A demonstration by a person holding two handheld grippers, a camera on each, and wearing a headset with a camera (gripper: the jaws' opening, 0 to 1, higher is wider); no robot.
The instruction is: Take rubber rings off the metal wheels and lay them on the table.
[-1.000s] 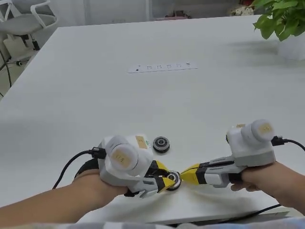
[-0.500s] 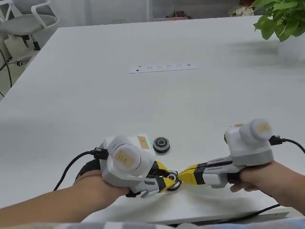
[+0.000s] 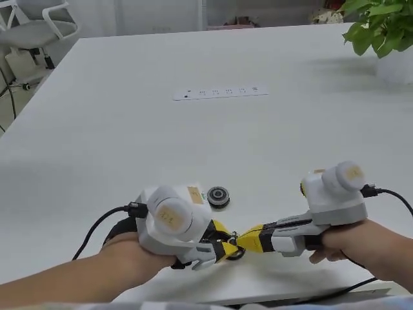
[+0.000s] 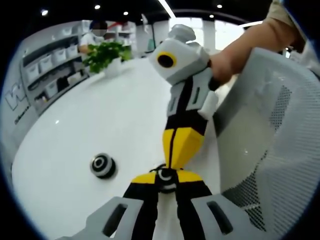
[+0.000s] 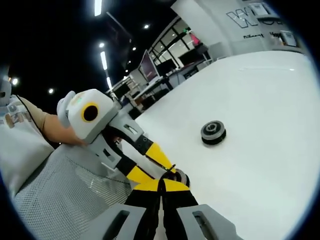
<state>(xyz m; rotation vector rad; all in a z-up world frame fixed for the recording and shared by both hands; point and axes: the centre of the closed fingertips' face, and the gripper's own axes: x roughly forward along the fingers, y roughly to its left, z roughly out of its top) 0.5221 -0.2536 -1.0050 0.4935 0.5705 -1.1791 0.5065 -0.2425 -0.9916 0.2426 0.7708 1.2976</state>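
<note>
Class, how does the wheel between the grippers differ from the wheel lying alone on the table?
The held wheel is clamped in the left gripper; the loose wheel lies flat on the table, untouched. The right gripper meets the held wheel; the loose wheel sits apart from both grippers. Both are small, round and dark with metal hubs.
</note>
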